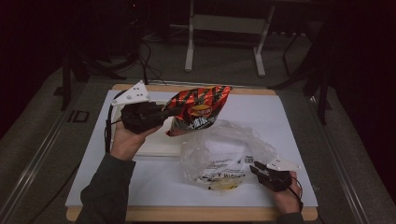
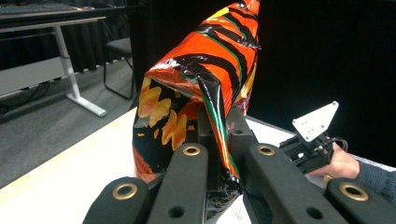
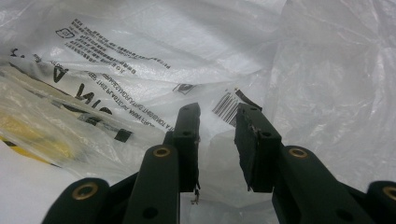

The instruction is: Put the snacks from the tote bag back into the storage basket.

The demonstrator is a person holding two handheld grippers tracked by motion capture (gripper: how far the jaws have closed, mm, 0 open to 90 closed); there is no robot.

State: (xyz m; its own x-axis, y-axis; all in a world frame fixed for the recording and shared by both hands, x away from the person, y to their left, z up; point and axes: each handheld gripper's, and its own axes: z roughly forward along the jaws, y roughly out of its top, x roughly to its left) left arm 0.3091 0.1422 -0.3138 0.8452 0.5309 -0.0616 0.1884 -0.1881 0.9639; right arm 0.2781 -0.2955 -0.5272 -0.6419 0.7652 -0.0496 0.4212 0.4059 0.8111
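Tabletop (image 1: 140, 186) — one crisp packet (image 1: 198, 109), one plastic bag (image 1: 224, 156)

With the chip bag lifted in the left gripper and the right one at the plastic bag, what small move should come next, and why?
Probably carry the chip bag a little right and down toward the clear plastic bag. The left gripper is shut on the chip bag's edge and holds it above the table, just up-left of the plastic bag. The right gripper sits at that bag's right edge, film between its parted fingers.
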